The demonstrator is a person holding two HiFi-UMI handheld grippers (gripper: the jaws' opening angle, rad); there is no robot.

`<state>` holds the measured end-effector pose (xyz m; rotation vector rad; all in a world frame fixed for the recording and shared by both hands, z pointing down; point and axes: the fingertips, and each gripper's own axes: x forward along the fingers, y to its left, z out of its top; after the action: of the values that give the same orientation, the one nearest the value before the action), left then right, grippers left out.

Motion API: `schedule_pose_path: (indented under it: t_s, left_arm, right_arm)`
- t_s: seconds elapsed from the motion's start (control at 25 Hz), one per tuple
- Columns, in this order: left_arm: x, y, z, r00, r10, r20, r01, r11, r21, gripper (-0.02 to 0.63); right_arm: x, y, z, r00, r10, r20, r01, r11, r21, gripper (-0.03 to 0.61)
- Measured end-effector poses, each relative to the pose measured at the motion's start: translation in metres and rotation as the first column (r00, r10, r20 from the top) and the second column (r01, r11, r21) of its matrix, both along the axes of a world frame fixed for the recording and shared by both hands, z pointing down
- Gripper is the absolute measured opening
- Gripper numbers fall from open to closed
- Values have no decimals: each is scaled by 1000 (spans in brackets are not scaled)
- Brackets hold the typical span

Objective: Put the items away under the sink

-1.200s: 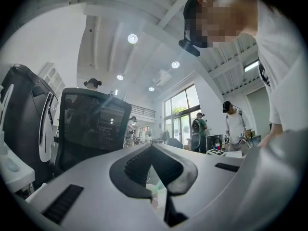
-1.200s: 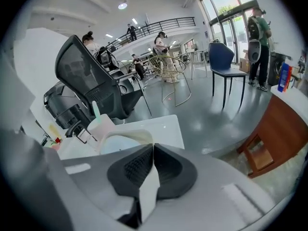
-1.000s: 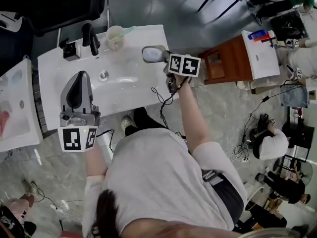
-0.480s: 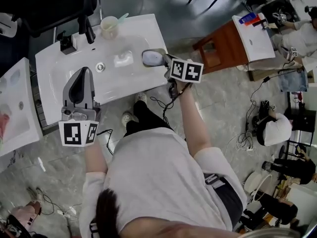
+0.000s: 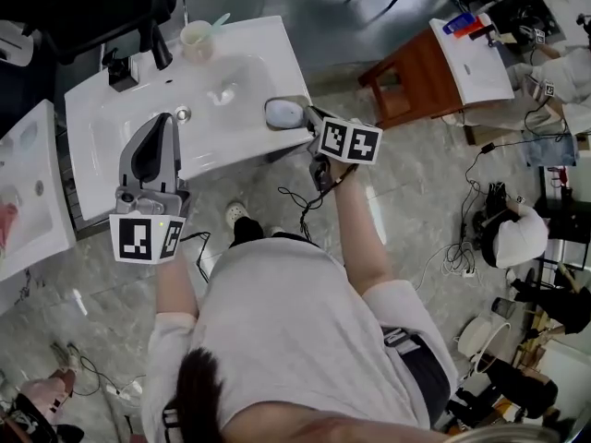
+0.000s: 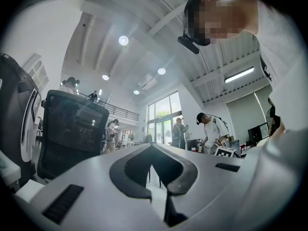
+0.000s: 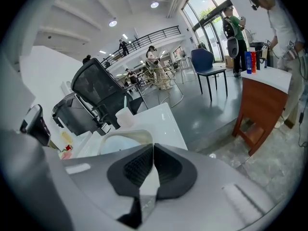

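Pinching on nothing, the left gripper [image 5: 164,121] has its jaws shut tip to tip, and the left gripper view [image 6: 152,146] shows only open room past them. It hangs over the left half of the white sink [image 5: 263,58], with its tip close to the drain [image 5: 182,113]. The right gripper [image 5: 277,112] is closed and empty too; in its own view [image 7: 151,146] the jaw tips meet, and the basin lies beyond them. It sits at the sink's front right edge.

The cup [image 5: 197,38] with a toothbrush [image 5: 220,21] in it stands at the back of the sink top, just right of the black faucet [image 5: 159,44], well apart from both grippers. The right gripper view shows the same cup [image 7: 126,117] in front of a black office chair [image 7: 96,97].

Off to the right stands a brown wooden stool [image 5: 406,81] with a white top, with bottles [image 5: 462,24] on it.
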<state>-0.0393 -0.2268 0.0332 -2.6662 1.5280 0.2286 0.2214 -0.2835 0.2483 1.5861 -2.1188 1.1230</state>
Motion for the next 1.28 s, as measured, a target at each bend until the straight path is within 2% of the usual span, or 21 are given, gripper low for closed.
schedule_pose_path:
  t_s: [0.44,0.68,1.04,1.28]
  left_arm:
    - [47,73,-8,999,-43,4,43,999,2,8]
    - [57,125,-4,995,-104,12,104,995,-8,8]
    - [46,169,-5,985,-171,33,171,985,0,8]
    - [17,179,-3,984,-175,22,175,985,0,8]
  right_arm:
    - [22,61,-14,997,-74,28,74,997,22,17]
    - [22,99,-8,990,-136,41,136,991,17,17]
    - [-6,139,10,975,-216,56,217,976,-3,17]
    - [-35,154,17,973,-224,59,225,974,-11,17]
